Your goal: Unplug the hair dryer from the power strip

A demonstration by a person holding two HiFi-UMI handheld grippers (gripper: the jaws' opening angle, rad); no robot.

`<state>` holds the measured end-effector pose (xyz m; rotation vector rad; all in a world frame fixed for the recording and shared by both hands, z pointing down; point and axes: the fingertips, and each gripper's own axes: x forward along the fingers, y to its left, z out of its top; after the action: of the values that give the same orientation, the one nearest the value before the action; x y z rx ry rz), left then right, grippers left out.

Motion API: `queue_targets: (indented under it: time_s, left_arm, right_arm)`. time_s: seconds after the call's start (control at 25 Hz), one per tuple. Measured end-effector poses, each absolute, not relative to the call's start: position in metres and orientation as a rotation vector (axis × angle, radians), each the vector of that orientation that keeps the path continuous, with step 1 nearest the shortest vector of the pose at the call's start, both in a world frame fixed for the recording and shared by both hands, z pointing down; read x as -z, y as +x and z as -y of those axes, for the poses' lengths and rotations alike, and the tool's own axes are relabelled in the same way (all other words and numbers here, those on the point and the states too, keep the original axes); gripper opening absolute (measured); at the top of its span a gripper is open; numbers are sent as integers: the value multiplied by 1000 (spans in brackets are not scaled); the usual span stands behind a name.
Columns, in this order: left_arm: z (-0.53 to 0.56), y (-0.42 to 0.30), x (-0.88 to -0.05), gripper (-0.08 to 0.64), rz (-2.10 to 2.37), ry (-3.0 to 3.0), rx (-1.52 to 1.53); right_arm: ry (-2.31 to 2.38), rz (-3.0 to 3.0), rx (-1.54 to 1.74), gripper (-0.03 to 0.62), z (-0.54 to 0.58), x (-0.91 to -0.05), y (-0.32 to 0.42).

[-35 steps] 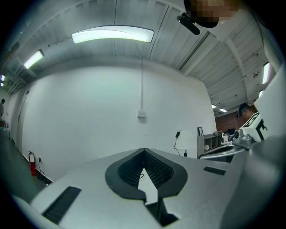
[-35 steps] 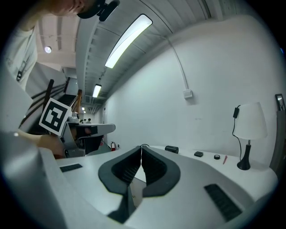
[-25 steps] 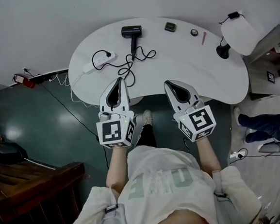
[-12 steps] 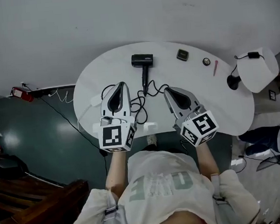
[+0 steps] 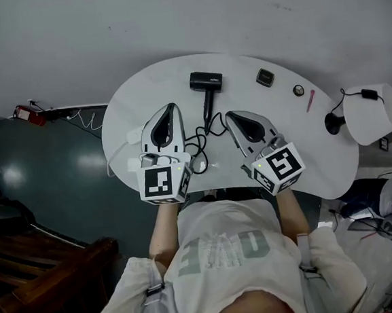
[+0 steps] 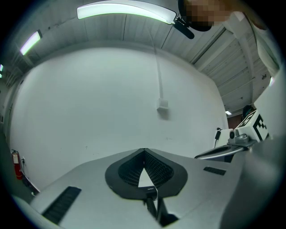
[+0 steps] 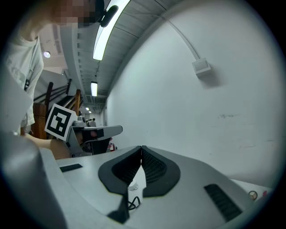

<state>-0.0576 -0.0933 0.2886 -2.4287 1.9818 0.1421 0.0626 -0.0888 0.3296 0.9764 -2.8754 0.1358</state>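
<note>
Left tool (image 5: pixel 171 108) and right tool (image 5: pixel 229 116), shut, farther over table (image 5: pixel 131 97) than before

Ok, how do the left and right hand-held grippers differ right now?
The left hand-held gripper points straight away from the person, hiding most of the power strip; the right hand-held gripper angles inward, toward the hair dryer cord. The left sits left of that cord, the right to its right. Both are shut and hold nothing.
</note>
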Motion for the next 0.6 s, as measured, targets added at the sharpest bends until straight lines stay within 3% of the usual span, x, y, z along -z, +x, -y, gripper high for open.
queue_targets:
  time_s: [0.6]
  left_arm:
    - [90,-106,-300,14,-2233,-2223,-63]
  right_arm:
    - [540,2951,-68,20,114,-325,11]
